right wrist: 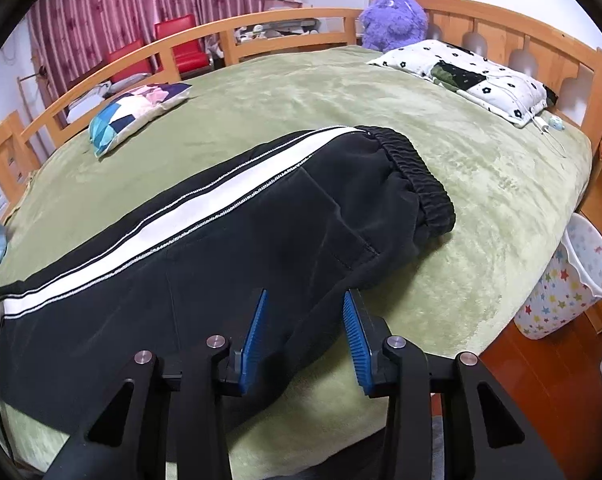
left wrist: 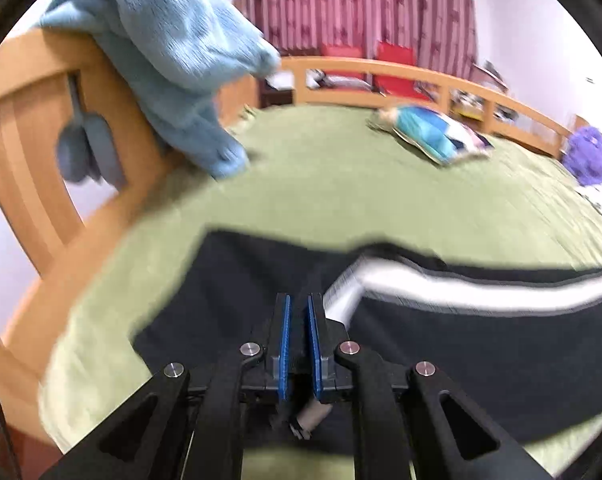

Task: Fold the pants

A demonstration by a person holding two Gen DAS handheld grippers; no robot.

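Bedroom, mid-fold: nearest us, our left gripper point(left wrist: 299, 312) is pinched closed, nothing visibly between its pads, above the leg end of the black pants point(right wrist: 229, 240). Our right gripper point(right wrist: 305, 312) hangs w/ jaws apart, gripping nothing, over the hip near the elastic waistband point(right wrist: 419, 176). The pants lie flat on the green bedspread point(right wrist: 481, 200), white stripe up. We'd judge a clean fold needs both cuffs pinched together, carried level to the waistband, edges matched. Farther off, 1 star-print bin point(right wrist: 569, 280) by the bed; contents not visible.
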